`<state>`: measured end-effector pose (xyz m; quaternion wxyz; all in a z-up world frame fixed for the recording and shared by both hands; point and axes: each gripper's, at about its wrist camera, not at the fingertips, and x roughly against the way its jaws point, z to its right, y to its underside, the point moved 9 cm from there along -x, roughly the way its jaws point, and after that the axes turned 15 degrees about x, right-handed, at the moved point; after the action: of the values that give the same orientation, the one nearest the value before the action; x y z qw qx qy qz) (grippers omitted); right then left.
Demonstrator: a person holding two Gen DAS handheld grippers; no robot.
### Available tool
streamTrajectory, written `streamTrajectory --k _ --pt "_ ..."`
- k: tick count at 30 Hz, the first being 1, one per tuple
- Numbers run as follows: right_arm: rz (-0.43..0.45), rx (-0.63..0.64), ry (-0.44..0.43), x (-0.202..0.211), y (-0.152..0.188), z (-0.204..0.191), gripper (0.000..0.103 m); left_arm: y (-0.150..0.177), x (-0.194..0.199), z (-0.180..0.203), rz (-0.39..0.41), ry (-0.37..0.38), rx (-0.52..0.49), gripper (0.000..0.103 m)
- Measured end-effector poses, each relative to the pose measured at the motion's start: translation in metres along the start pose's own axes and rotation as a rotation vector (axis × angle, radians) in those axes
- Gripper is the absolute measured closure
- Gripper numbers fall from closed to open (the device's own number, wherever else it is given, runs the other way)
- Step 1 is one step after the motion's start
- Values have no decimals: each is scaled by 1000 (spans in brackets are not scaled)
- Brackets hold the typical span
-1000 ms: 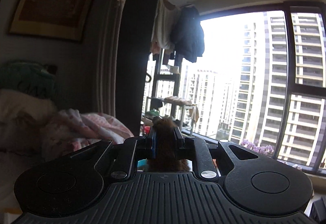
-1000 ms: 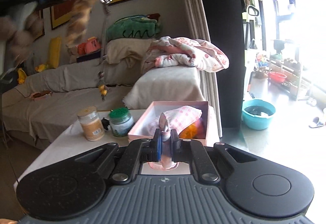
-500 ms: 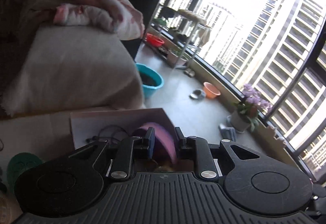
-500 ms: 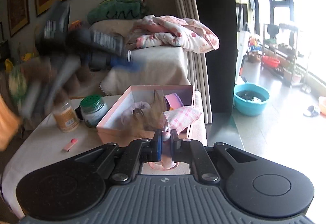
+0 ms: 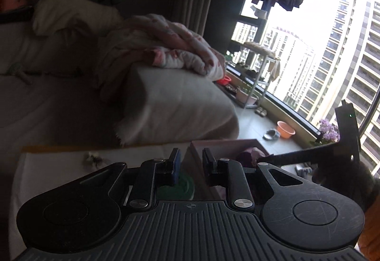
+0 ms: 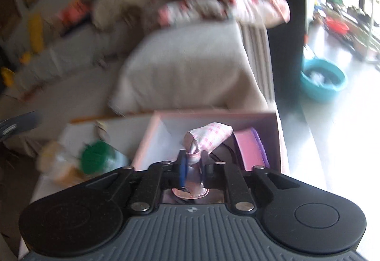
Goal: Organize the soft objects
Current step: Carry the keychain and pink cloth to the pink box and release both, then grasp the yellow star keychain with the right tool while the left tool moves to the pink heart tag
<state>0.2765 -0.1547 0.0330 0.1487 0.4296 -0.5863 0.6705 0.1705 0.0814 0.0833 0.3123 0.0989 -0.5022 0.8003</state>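
My left gripper (image 5: 191, 164): jaws parted, nothing between them. My right gripper (image 6: 193, 167): jaws clamped on pink checked cloth pouch (image 6: 209, 138).

Ahead of me I see a green-lidded jar (image 6: 98, 157) on the desk (image 5: 59, 161), a sofa (image 6: 190, 71) behind, and a blue basin (image 6: 323, 81) on the floor.

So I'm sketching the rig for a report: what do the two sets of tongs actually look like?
Both match. The left tongs and right tongs have a ribbed grey body, black rounded side lobes with circular discs, black linkage arms with silver screws, and a small crosshair mark at centre. Blue pads line the fingers. No cables or sleeves are visible.
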Motion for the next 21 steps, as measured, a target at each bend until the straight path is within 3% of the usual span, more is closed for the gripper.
streamTrajectory --k 6,9,11,12,16,21 --pt "-102 12 14 19 39 -19 61 60 19 -49 -23 -50 35 81" --pt "-211 -14 -7 15 55 -22 60 84 17 -64 -55 -65 46 81" --pt "-235 -61 -41 6 57 -23 71 94 22 -66 -62 -56 58 81" --pt "-239 -56 -65 1 55 -25 89 98 28 -66 -64 -56 65 81" --pt "-191 -66 -83 -25 32 -28 91 108 36 -68 -82 -66 59 81" --pt "-82 -13 25 -56 1 -26 91 112 33 -71 -92 -120 34 81"
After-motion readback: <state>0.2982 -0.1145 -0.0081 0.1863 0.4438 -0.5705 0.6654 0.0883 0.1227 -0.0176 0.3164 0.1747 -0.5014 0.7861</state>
